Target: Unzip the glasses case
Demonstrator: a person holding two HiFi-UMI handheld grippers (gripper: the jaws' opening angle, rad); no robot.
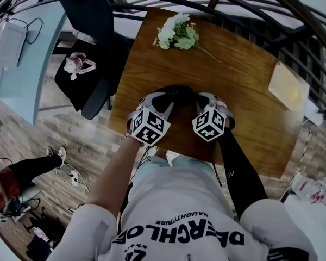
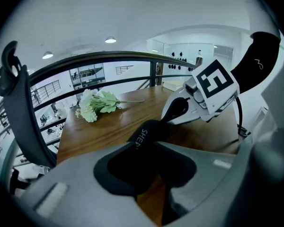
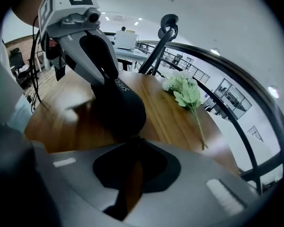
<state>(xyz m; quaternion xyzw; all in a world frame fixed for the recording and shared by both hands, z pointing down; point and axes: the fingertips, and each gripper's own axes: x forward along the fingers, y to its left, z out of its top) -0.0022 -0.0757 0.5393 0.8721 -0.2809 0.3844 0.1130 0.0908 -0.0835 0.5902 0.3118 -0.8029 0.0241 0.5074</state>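
Observation:
A black glasses case (image 1: 176, 93) lies near the front edge of the wooden table (image 1: 244, 75). My left gripper (image 1: 164, 103) holds its left end: in the left gripper view the case (image 2: 149, 132), with white lettering, sits clamped between the jaws of the left gripper (image 2: 149, 150). My right gripper (image 1: 199, 101) is at the case's right end. In the right gripper view the right gripper (image 3: 135, 141) is shut right at the edge of the case (image 3: 118, 109), apparently on the small zip pull (image 3: 134, 137). The zip line itself is hard to make out.
A bunch of white flowers (image 1: 176, 34) lies at the far side of the table. A pale flat pad (image 1: 288, 86) sits near the right edge. A black office chair (image 1: 89, 37) stands left of the table, and a dark railing (image 3: 236, 74) runs behind it.

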